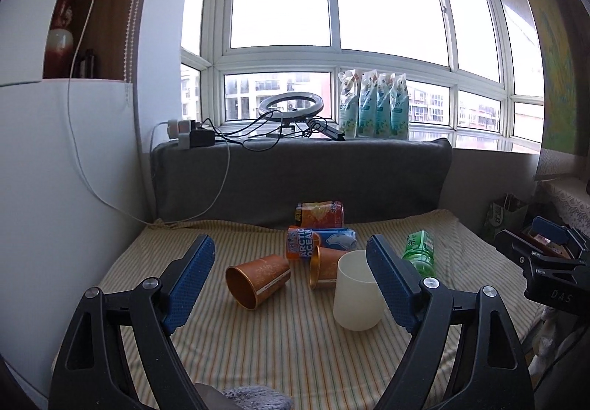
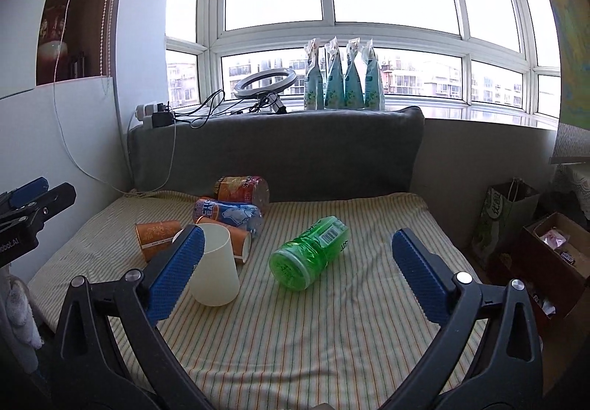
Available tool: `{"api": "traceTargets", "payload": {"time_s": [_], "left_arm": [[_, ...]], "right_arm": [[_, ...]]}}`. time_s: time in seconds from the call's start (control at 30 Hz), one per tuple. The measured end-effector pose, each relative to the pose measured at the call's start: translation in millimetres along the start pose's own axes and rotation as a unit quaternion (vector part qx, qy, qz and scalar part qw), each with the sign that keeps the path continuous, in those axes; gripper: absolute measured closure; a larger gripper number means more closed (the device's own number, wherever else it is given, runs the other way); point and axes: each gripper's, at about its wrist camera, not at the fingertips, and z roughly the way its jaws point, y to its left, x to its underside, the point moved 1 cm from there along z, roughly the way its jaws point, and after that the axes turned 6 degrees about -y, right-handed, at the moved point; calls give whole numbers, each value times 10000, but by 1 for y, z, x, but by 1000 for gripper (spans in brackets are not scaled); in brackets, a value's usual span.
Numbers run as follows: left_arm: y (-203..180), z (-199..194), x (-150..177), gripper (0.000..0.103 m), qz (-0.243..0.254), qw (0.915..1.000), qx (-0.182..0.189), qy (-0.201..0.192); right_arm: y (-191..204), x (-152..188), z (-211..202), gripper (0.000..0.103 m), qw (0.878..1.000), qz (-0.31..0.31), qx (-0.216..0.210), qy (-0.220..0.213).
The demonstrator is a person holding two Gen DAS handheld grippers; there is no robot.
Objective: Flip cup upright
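Lying mouth-forward: orange paper cup (image 1: 259, 280), on its side near the striped mattress (image 2: 332, 336) centre.
White cup (image 1: 357, 292): seen standing wide end down, just right of a second orange cup (image 1: 326, 268).
Left gripper (image 1: 291, 281): jaws spread wide, nothing held.
Right gripper (image 2: 295, 270): jaws wide, empty; green bottle (image 2: 309, 251) lying between.

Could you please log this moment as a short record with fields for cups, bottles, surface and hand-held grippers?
white cup: mouth down, between the two views' nearest fingers
copper cups: two on their sides, one nearer left, one behind the white cup
bottles: green, blue-label, orange-label, all lying down
surface: striped cloth
left hand-held gripper: open, empty
right hand-held gripper: open, empty
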Motion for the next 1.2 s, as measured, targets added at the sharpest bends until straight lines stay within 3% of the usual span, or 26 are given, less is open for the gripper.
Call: {"api": "traceTargets", "payload": {"time_s": [1.2], "left_arm": [[0, 3, 3, 18, 4, 9999, -94, 62]], "right_arm": [[2, 5, 7, 0, 9999, 15, -46, 111]]}}
